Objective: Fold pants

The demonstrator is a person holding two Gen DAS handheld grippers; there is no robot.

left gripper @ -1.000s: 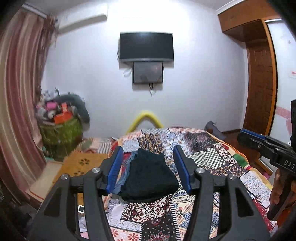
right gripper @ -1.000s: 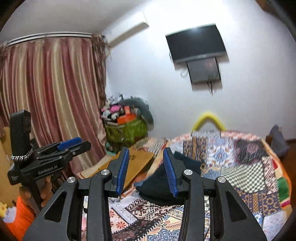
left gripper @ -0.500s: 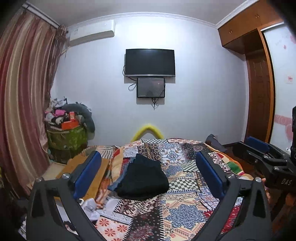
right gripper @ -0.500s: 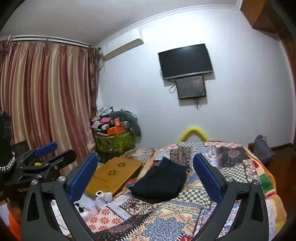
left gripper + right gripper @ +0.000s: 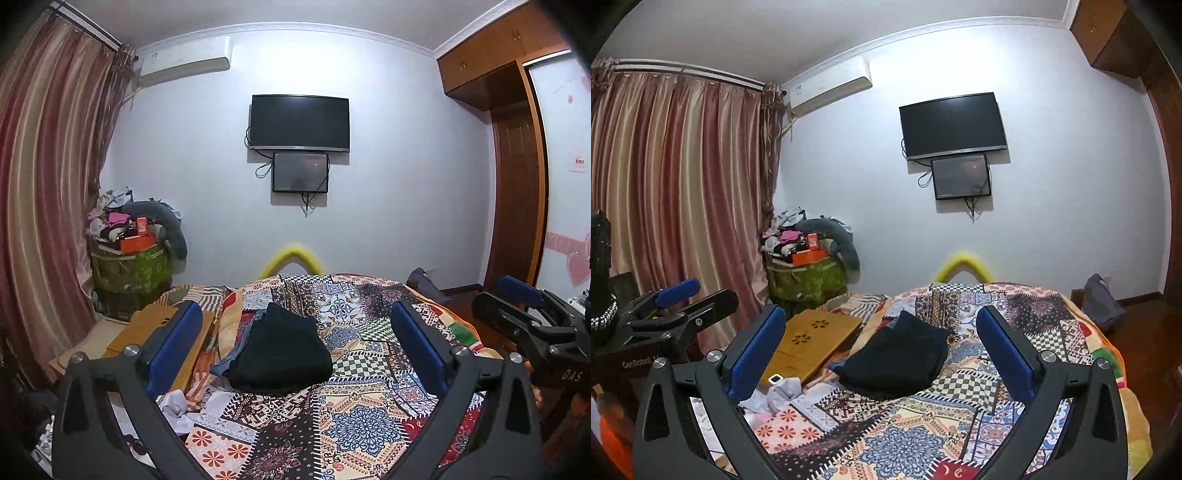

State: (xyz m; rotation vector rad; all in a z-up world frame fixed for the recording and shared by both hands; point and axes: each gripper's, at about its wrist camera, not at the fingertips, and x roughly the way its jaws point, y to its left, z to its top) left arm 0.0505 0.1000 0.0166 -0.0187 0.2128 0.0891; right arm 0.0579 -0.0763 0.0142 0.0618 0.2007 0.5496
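Pants (image 5: 280, 354): dark, folded into a compact bundle, lying on the patchwork bed (image 5: 369, 417). Left gripper (image 5: 295, 350) and right gripper (image 5: 882, 350): fingers released, spread wide, empty, apart from the bundle. Folding looks finished.

There were two grippers, the left gripper (image 5: 295, 339) and the right gripper (image 5: 881, 343). One folded black pants (image 5: 282, 356) lay on one patchwork bed cover (image 5: 362, 417). On the wall there were two dark screens, one television (image 5: 300, 122) and one smaller screen (image 5: 300, 172), and one air conditioner (image 5: 184, 61). One wooden board (image 5: 812, 343) was beside the bed.
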